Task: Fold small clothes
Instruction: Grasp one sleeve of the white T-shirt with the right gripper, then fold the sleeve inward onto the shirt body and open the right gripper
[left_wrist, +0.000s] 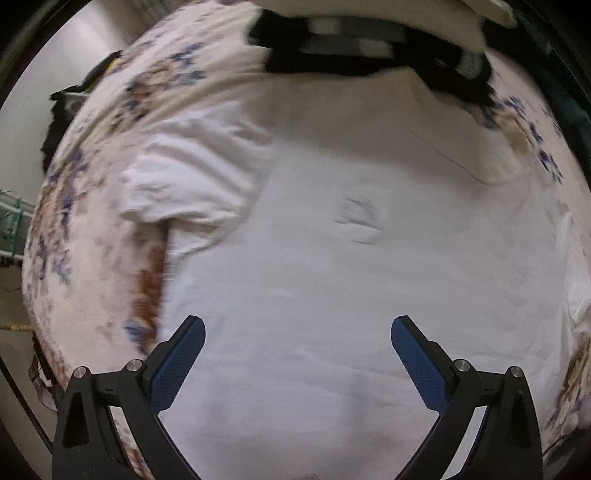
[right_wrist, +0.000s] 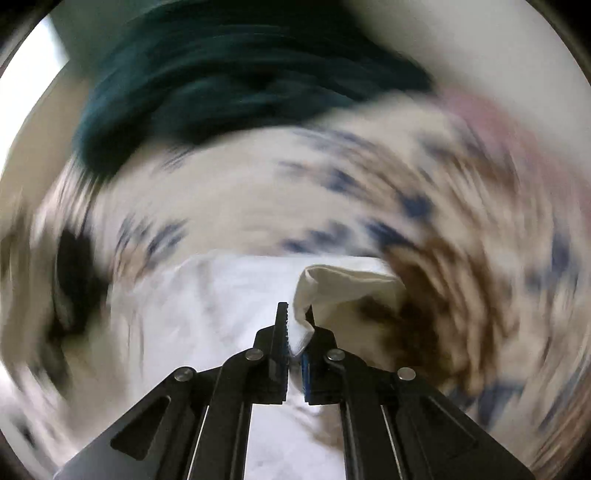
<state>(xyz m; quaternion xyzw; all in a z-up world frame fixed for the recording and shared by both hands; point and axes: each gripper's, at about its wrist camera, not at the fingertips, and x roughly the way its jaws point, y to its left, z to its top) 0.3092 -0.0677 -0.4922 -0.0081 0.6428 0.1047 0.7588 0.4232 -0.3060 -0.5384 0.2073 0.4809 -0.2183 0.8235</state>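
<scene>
A white garment (left_wrist: 332, 258) lies spread flat on a floral bedsheet (left_wrist: 74, 221), with a short sleeve (left_wrist: 184, 184) rumpled at its left. My left gripper (left_wrist: 297, 328) is open and empty, hovering over the garment's near part. In the right wrist view my right gripper (right_wrist: 295, 332) is shut on a fold of the white garment (right_wrist: 343, 291), which bunches up between the fingers. That view is heavily blurred by motion.
A black and white garment (left_wrist: 351, 40) lies at the far edge of the bed. A dark teal cloth (right_wrist: 221, 85) and a pink cloth (right_wrist: 491, 114) lie beyond the white garment in the right wrist view. The bed's left edge (left_wrist: 33, 332) drops to the floor.
</scene>
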